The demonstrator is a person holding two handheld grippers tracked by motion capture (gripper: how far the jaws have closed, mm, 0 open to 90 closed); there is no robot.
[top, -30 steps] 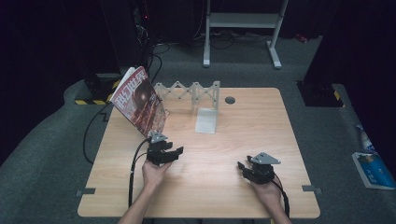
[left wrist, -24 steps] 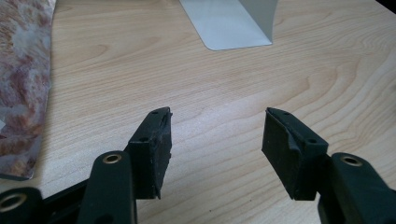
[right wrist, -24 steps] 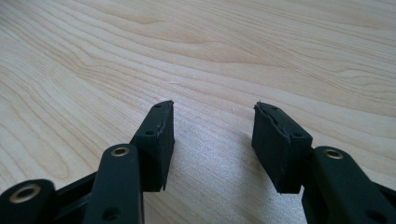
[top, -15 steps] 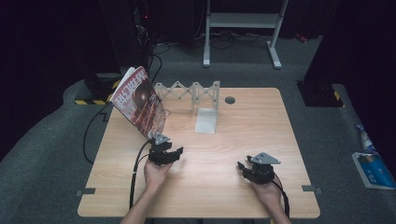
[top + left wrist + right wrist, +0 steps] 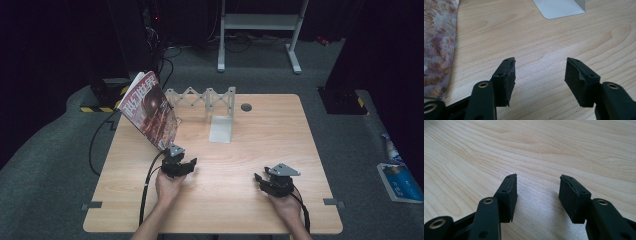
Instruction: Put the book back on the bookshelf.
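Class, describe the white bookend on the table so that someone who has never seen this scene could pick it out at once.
Start at the wooden table and look to its far edge, where a white zigzag expanding rack stands. The white bookend sits just in front of the rack's right end, its flat base lying toward the person. Unlike the colourful magazine leaning at the left, it is plain, white and L-shaped.
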